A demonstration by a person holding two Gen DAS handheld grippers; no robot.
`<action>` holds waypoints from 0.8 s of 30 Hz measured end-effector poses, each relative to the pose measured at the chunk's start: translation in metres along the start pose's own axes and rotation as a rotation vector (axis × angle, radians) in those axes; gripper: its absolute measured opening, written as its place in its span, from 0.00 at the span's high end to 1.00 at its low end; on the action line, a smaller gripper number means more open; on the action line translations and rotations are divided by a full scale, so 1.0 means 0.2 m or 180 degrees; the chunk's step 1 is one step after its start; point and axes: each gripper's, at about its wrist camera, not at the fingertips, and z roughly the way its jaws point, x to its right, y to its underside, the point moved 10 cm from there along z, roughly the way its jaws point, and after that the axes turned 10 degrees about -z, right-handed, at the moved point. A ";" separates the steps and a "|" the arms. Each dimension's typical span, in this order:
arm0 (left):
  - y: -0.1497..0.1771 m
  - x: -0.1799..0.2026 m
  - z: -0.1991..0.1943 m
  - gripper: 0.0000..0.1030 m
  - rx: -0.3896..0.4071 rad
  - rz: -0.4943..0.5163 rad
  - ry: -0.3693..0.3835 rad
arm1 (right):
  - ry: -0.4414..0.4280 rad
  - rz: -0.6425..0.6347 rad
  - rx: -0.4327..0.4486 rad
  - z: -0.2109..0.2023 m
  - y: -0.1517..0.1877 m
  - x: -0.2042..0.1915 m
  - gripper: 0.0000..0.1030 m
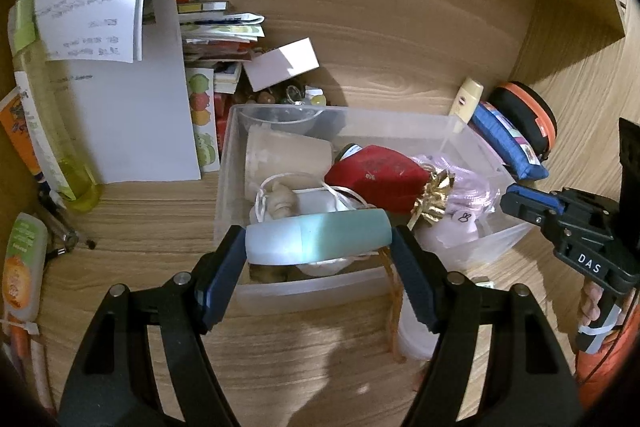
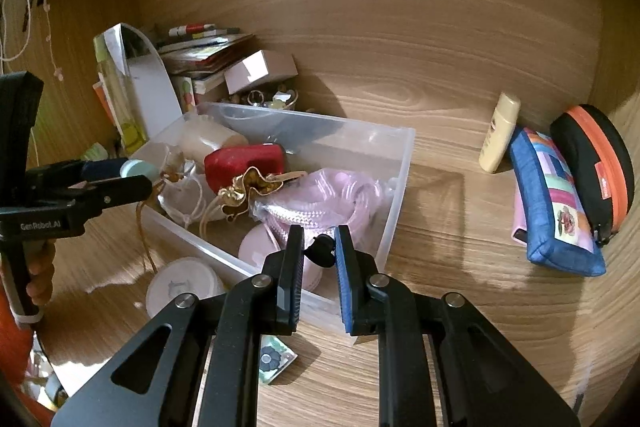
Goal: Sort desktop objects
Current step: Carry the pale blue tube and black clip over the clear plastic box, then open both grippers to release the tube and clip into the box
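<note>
Over bin [image 1: 236, 163]: tube [image 1: 318, 241] between left tongs [image 1: 319, 247]

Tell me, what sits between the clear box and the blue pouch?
Only bare wooden desk lies between the clear box and the blue pouch, best seen from the right wrist.

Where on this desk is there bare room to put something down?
Bare wood lies between the clear bin and the blue pouch, and left of the bin before the white paper. The bin's inside and the book stack corner are crowded.
</note>
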 end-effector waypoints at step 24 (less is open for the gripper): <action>0.01 0.04 -0.06 0.26 0.0025 0.0151 -0.0044 | 0.0277 -0.0160 0.0004 -0.04 -0.03 -0.06 0.56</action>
